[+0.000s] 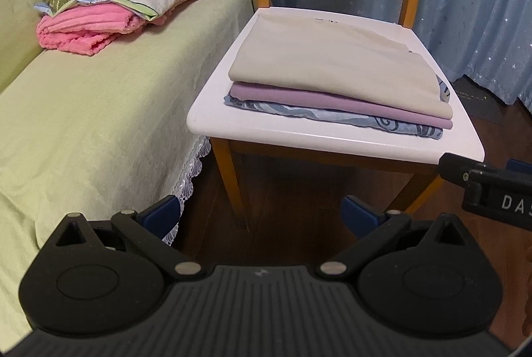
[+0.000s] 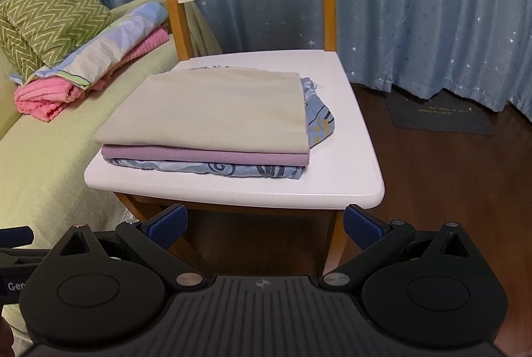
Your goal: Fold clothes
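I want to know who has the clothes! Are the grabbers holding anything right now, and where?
Nothing is held. The left gripper and right gripper are both open and empty, in front of the chair. The folded clothes sit stacked on its seat.

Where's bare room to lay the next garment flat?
The green bed cover, between the pink towel pile and its lace hem, is bare. The chair seat is crowded: the folded stack leaves only a front strip and its right side free.

Dark wood floor, blue star-print curtains, white-seat wooden chair, green-covered sofa alongside, small dark mat.
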Tool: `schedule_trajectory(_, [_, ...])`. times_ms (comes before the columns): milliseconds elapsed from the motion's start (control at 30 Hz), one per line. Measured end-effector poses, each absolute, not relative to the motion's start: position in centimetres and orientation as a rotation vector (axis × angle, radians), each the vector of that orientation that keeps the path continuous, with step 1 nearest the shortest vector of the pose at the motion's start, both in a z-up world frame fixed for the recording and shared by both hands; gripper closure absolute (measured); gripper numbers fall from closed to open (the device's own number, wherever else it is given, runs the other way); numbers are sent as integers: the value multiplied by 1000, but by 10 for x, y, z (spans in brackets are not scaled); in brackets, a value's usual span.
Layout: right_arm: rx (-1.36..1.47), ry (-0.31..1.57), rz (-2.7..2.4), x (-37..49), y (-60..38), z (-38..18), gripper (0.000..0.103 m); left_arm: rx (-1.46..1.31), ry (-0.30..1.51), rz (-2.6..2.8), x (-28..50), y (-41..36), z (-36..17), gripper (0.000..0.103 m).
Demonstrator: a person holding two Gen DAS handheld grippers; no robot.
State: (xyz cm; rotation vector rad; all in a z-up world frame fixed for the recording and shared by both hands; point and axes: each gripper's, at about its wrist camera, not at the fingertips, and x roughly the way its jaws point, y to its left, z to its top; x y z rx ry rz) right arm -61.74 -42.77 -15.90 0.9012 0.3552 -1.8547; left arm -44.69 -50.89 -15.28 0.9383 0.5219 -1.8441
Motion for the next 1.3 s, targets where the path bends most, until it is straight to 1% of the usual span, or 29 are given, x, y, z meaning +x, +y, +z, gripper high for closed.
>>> schedule_trajectory(467, [898,354,-1885,-629,-428,-164,0,968,503,-1883,-464,-513,-157,1])
schedule_trajectory(1300, [855,358,-1901,-637,-449,-175,0,1002,471,-1885,-489,-546,-172,1])
